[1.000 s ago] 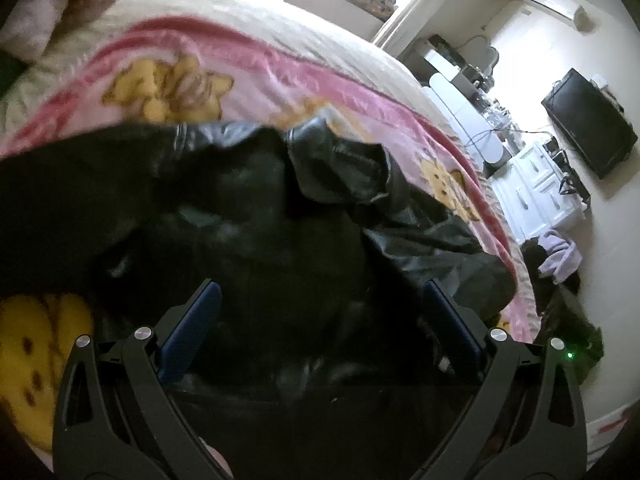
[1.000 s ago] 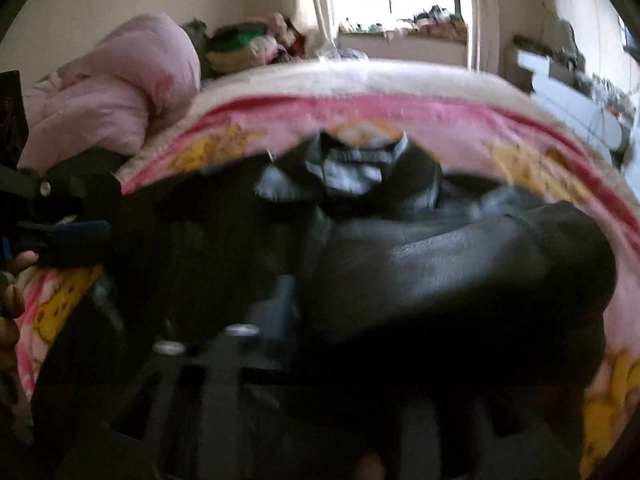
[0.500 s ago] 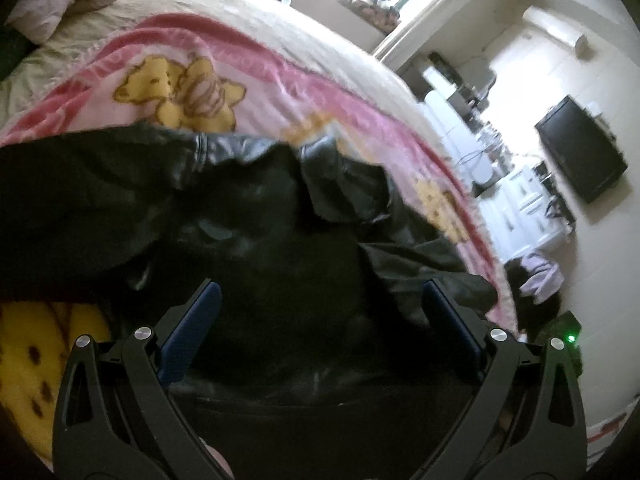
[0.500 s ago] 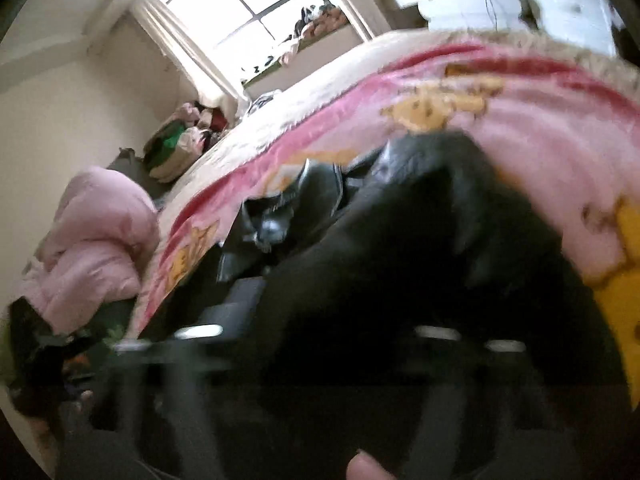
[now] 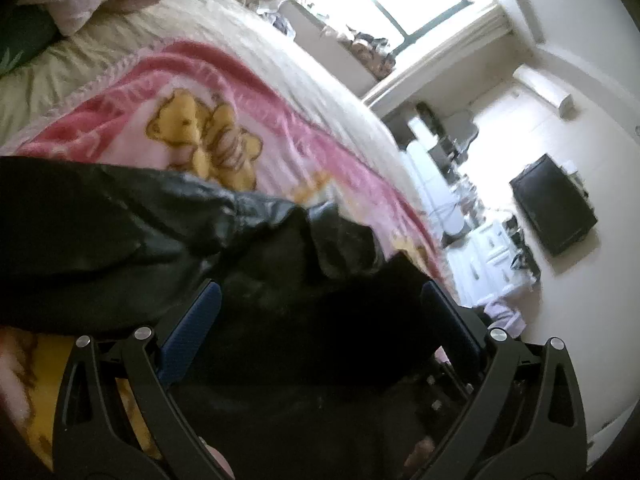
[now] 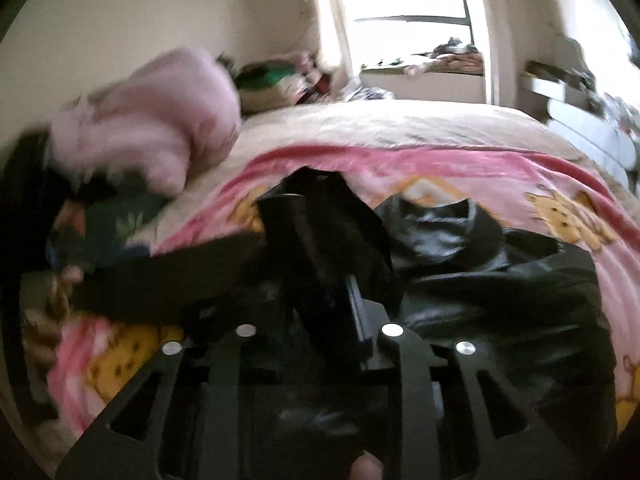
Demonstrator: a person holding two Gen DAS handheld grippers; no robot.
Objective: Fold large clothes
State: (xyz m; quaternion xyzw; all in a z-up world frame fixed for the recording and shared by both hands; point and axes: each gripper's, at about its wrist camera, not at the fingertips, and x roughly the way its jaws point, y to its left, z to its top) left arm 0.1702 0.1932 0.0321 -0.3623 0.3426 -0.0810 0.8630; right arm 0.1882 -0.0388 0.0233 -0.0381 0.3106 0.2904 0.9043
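A large black leather jacket (image 5: 120, 240) lies on a pink blanket with yellow bears (image 5: 208, 140) on a bed. My left gripper (image 5: 320, 304) is open, its blue-padded fingers spread wide just above the dark middle of the jacket. In the right wrist view the jacket (image 6: 500, 300) lies crumpled with its collar (image 6: 440, 224) toward the window. My right gripper (image 6: 332, 288) is shut on a fold of the jacket (image 6: 320, 232) and holds it lifted; its fingertips are hidden in the fabric.
A pink duvet (image 6: 148, 124) is piled at the bed's far left, with a clothes heap (image 6: 280, 80) beyond it by the window. A white cabinet (image 5: 492, 252) and a black TV (image 5: 552, 204) stand past the bed's right edge.
My right gripper has swung back toward the bed's head, carrying a fold of the jacket up and leftward. My left gripper has tilted up, staying open over the jacket.
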